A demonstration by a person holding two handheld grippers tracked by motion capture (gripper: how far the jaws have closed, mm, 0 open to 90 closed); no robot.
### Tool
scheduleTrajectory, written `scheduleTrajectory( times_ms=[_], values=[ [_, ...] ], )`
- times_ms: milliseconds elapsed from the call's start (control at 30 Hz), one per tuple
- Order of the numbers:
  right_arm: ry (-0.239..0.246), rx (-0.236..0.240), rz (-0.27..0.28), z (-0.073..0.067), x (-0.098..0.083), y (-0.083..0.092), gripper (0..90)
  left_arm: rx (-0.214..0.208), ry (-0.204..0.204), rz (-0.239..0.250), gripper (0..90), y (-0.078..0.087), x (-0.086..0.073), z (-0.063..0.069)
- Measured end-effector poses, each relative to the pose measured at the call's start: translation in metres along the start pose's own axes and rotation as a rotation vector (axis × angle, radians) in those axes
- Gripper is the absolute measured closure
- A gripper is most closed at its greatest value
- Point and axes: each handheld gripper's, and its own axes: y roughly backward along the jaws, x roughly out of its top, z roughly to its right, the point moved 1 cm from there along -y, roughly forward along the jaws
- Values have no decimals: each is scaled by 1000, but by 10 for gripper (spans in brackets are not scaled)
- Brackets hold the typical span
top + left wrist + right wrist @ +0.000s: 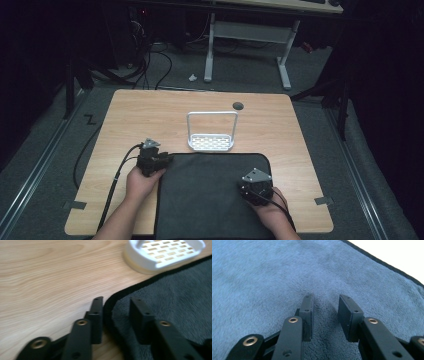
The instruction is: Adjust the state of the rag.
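White rack [211,135] on wooden table [150,112]

Overhead view; close jaw cameras on cloth [210,195]

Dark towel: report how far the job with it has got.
Done: the dark towel lies spread flat on the table, below the white rack. In hand: the left gripper straddles the towel's bound edge at a corner with jaws apart, and the right gripper sits open over the pile. Left: probably closing on the fabric and folding or lifting it; no fold shows yet.
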Motion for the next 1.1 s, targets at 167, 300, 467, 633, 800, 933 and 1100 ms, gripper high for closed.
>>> scheduleTrajectory(
  times_ms=[167,300,467,633,800,933,1100],
  values=[
    [-43,-52,-8,20,-6,1,682,-15,25,10,835,-10,4,5],
    [-41,-32,29,8,-3,10,646,-27,49,17,844,-11,5,3],
    [38,76,125,-42,20,25,578,-54,53,59,844,-7,2,1],
    [123,184,121,-94,36,19,537,-70,92,86,842,-5,0,-2],
    [193,255,111,-136,45,8,526,-65,84,88,837,-4,0,0],
    [242,309,105,-162,49,4,500,-71,86,94,833,-4,-1,-1],
    [237,388,102,-186,49,2,477,-72,88,97,831,-3,-1,-1]
  ],
)
